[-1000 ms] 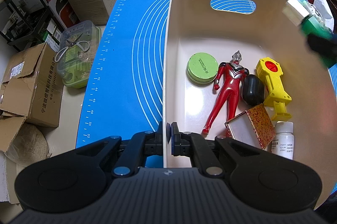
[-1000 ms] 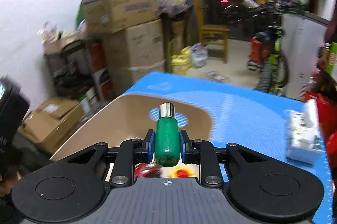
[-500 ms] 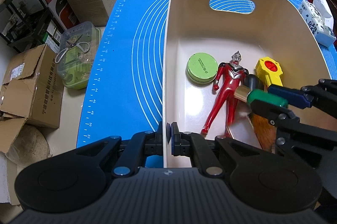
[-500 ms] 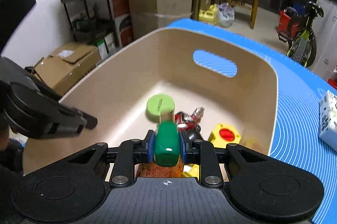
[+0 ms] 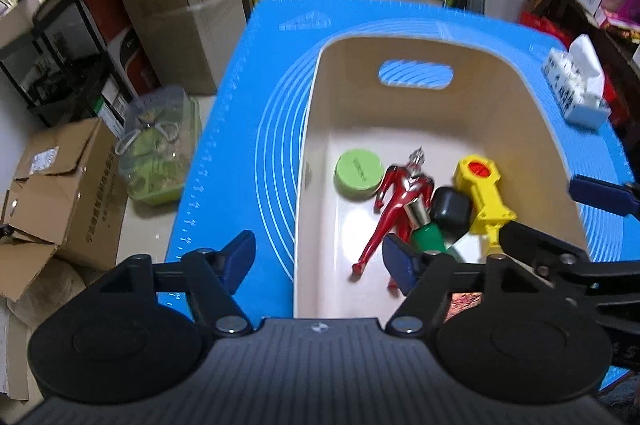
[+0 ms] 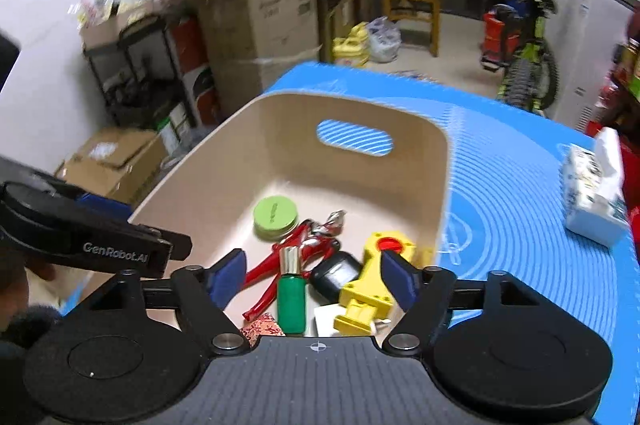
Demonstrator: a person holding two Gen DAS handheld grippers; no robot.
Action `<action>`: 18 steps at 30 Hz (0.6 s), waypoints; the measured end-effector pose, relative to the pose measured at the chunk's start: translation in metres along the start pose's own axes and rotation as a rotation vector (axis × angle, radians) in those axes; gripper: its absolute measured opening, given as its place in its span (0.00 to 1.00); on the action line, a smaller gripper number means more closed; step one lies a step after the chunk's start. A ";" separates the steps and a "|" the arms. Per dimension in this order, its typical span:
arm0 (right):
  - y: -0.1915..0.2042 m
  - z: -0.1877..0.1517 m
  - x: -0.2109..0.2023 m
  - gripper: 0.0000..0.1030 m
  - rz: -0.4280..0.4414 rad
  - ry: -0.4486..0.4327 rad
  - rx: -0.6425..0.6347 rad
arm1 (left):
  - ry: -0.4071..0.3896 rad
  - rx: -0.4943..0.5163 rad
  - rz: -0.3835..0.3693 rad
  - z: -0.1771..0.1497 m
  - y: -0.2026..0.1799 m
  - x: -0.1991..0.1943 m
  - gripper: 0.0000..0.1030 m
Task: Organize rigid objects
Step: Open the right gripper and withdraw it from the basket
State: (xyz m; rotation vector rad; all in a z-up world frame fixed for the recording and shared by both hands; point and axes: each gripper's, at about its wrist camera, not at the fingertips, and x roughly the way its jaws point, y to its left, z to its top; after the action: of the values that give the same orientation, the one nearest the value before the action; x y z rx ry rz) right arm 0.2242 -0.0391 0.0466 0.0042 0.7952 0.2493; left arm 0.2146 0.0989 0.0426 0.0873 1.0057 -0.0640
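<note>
Blue mat (image 5: pixel 248 129) bare left of bin (image 5: pixel 308 161) | both grippers' jaws just spread, empty

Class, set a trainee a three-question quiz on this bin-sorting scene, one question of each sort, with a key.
1. True or false: the right hand-held gripper grips the green bottle.
2. Which lies between the green round tin and the black case? A) yellow toy B) red figure C) tissue pack
3. Fill in: every toy lies inside the beige ____.

Key:
1. False; its jaws have just been opening, and the bottle lies free in the bin.
2. B, the red figure.
3. bin
</note>
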 end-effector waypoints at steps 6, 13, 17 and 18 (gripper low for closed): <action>-0.010 -0.006 -0.041 0.89 -0.051 -0.038 0.039 | -0.074 -0.010 0.006 -0.003 -0.009 -0.042 0.76; -0.013 -0.011 -0.096 0.92 -0.076 -0.098 0.071 | -0.147 0.005 0.025 -0.018 -0.021 -0.091 0.76; -0.013 -0.019 -0.127 0.92 -0.083 -0.120 0.079 | -0.198 -0.008 0.030 -0.028 -0.026 -0.118 0.77; -0.013 -0.022 -0.135 0.92 -0.086 -0.126 0.080 | -0.211 -0.008 0.030 -0.031 -0.028 -0.124 0.78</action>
State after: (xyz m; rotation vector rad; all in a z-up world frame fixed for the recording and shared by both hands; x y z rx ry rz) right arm 0.1212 -0.0841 0.1254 0.0605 0.6779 0.1343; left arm 0.1192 0.0764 0.1299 0.0866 0.7937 -0.0409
